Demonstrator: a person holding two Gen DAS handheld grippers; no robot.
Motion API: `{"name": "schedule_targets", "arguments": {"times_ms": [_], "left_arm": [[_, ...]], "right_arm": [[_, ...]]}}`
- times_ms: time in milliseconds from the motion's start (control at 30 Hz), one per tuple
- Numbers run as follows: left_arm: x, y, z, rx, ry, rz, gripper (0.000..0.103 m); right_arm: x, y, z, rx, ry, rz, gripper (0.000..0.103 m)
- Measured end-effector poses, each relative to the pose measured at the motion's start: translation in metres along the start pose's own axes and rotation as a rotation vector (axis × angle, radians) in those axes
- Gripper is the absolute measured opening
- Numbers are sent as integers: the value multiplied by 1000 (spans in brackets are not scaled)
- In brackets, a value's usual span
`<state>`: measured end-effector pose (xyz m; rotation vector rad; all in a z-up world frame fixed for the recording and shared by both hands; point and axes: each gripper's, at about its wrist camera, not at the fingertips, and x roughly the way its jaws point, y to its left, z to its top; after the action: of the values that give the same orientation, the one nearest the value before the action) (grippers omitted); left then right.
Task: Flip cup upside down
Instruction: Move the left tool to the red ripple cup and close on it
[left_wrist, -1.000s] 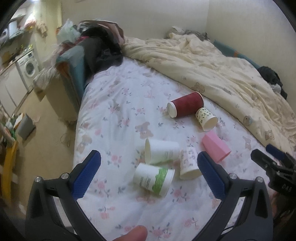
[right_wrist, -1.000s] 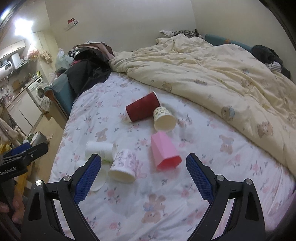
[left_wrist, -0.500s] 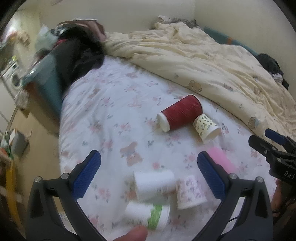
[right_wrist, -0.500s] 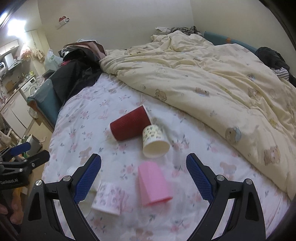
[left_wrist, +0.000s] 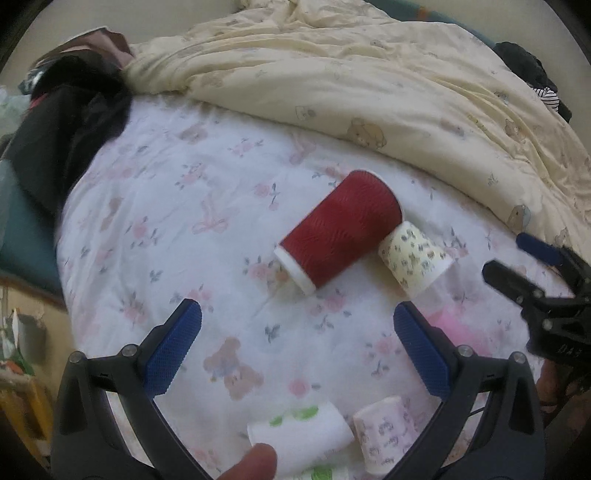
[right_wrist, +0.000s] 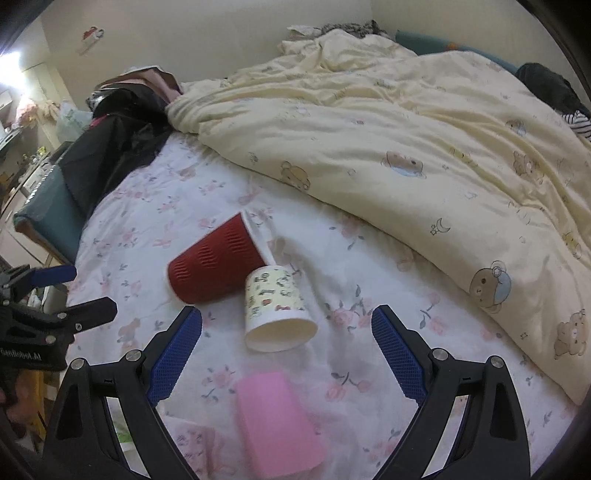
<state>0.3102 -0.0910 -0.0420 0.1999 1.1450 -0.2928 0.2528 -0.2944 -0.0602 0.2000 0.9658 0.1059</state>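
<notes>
I held my left gripper (left_wrist: 297, 341) wide open over the white floral bedsheet (left_wrist: 177, 206), its blue-padded jaws gripping nothing. My right gripper (right_wrist: 286, 349) was spread just as wide and empty. Ahead of both, a dark red ribbed paper cup (left_wrist: 340, 230) lay on its side, touching a small cream patterned paper cup (right_wrist: 275, 306) that also lay tipped, mouth toward my right gripper. A pink plastic cup (right_wrist: 275, 421) lay on its side just below my right jaws. A green-printed white paper cup (left_wrist: 299, 432) and a pink-printed paper cup (left_wrist: 378, 428) lay under my left gripper, near the rumpled cream bear-print duvet (right_wrist: 406, 140).
</notes>
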Motion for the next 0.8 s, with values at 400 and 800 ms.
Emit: {"name": "schedule_targets", "arguments": {"times_ms": [400, 800], "left_arm": [[94, -31, 56, 396, 273, -36, 102], [157, -55, 53, 570, 341, 17, 92]], "right_arm": [[22, -10, 1, 9, 67, -7, 96], [20, -11, 4, 3, 66, -19, 96]]}}
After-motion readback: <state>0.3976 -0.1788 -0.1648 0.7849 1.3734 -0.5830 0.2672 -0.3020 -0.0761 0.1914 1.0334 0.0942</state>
